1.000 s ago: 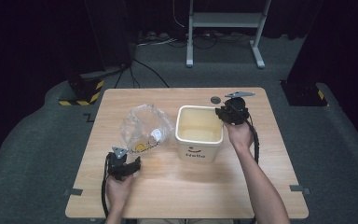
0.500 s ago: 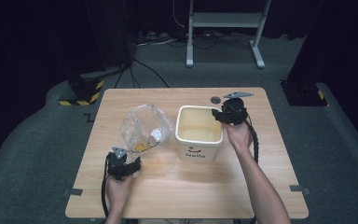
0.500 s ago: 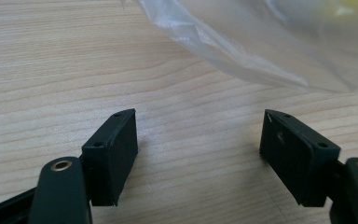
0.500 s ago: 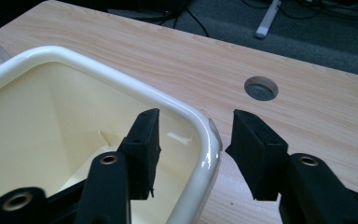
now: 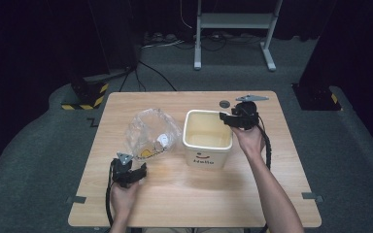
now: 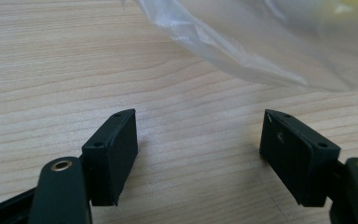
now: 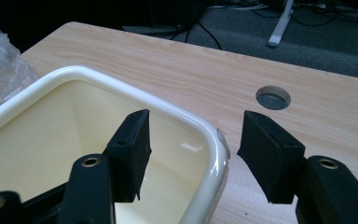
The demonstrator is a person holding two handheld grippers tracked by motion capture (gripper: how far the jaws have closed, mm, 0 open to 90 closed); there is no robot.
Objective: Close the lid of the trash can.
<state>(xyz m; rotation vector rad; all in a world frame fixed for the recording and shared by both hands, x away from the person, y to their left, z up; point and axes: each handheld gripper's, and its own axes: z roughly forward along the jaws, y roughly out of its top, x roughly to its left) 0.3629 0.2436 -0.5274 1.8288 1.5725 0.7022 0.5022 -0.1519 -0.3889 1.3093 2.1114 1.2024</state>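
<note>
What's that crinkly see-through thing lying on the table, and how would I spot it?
Find the wooden table, then the cream tub marked "Hello" at its middle. Just to its left lies a clear plastic bag, crumpled, with something white and yellow inside, the table's one see-through thing.

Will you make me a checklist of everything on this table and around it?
Surface: wooden table, round hole near the far edge.
Job's things: cream tub marked Hello, upright; clear bag beside it.
Clutter: nothing seen.
Grippers: right gripper open, jaws just opening, astride the tub's corner rim; left gripper open over bare wood, short of the bag.
Cables: one trails from each gripper; more on the floor.
Surroundings: grey carpet, metal stand, dark walls.
</note>
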